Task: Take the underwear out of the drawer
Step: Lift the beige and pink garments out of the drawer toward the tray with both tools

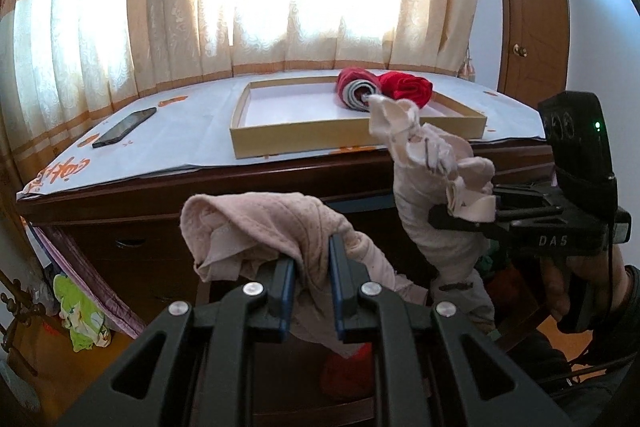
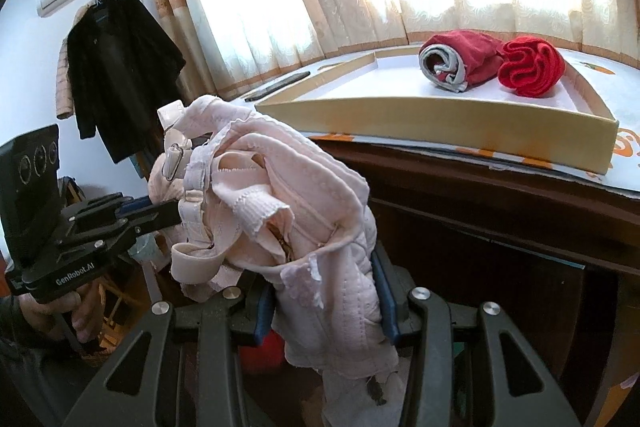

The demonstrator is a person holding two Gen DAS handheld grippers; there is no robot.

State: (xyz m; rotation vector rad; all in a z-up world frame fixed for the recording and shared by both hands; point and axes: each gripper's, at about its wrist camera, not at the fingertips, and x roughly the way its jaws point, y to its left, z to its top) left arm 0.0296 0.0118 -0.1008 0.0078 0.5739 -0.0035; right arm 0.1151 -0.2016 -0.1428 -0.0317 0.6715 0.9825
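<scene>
Above the drawer: both grippers hold one pale pink garment (image 2: pixel 280 211) up in front of the dresser (image 1: pixel 120 219), level with its front edge
Left gripper (image 1: pixel 312 267): closed tight on a thin fold of the garment
Right gripper (image 2: pixel 328 291): clamped on a thicker bunch of the same garment, straps spilling over the top
Step in hand: the garment looks lifted clear of the drawer and mid-carry; the drawer itself is mostly hidden below
Next move: likely up and forward over the near wall of the shallow box (image 2: pixel 440 119) on the worktop (image 1: pixel 180 131), then letting go
Edges: the dresser's lip and the box wall both stand between garment and landing spot; hanging cloth could catch
Open room: the box's left half is bare; two red rolled pieces (image 2: pixel 492 65) fill its far right corner; a phone (image 1: pixel 124 127) lies well left
</scene>
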